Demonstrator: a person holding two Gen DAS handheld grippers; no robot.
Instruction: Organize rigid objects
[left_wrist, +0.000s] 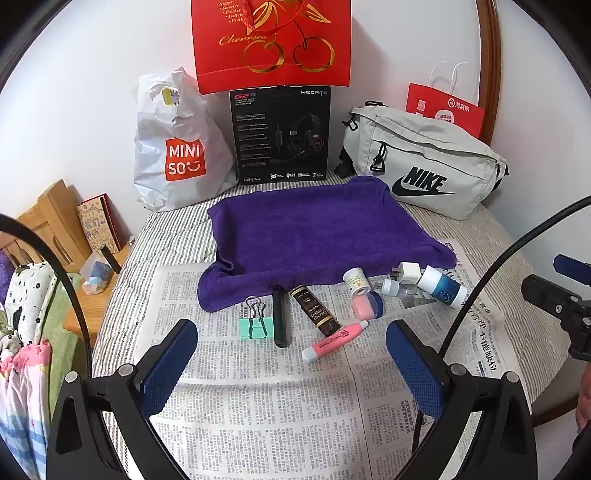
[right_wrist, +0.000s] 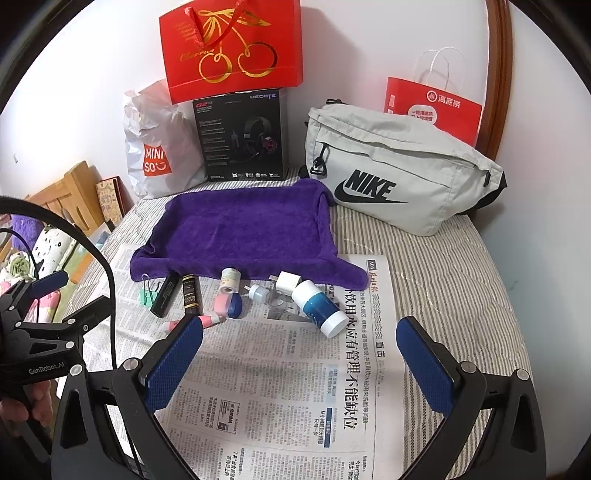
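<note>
Small rigid objects lie in a row on newspaper (left_wrist: 258, 406) in front of a purple towel (left_wrist: 317, 229): a green binder clip (left_wrist: 255, 325), a black stick (left_wrist: 279, 317), a brown tube (left_wrist: 314, 310), a pink pen (left_wrist: 334, 340), a pink-and-blue case (left_wrist: 365, 304), a small white jar (left_wrist: 355, 280), a white charger plug (left_wrist: 406, 271) and a white-and-blue bottle (left_wrist: 441, 286). The bottle (right_wrist: 317, 306) and case (right_wrist: 229, 304) also show in the right wrist view. My left gripper (left_wrist: 291, 347) is open and empty, just short of the row. My right gripper (right_wrist: 299, 347) is open and empty, just short of the bottle.
Behind the towel stand a Miniso bag (left_wrist: 177, 147), a black headset box (left_wrist: 280, 136), a red cherry bag (left_wrist: 269, 40), a grey Nike bag (left_wrist: 421, 162) and a red paper bag (left_wrist: 447, 110). A wooden bedside shelf (left_wrist: 55, 229) stands at the left.
</note>
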